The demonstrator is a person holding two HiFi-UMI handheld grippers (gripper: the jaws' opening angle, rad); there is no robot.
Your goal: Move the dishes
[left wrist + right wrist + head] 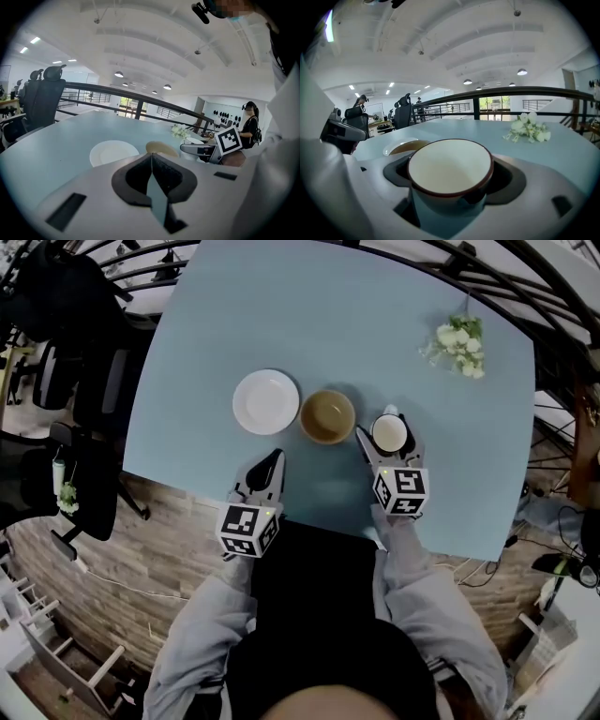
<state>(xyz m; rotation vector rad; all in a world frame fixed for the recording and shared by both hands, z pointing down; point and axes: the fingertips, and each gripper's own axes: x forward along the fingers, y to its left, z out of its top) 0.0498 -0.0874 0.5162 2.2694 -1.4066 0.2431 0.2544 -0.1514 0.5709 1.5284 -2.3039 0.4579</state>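
white plate (266,401), tan bowl (327,416), brown-rimmed white cup (450,165)

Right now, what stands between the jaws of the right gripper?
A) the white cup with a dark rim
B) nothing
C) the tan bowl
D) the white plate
A: in the right gripper view the white cup fills the space between the jaws of the right gripper, which close on its sides, while the plate and the bowl lie apart from it.

The pale blue surface (281,315) carries a white plate (266,401), a tan bowl (327,416) and a cup (389,433) lined up near its near edge. Flowers (459,343) lie by the far right corner.
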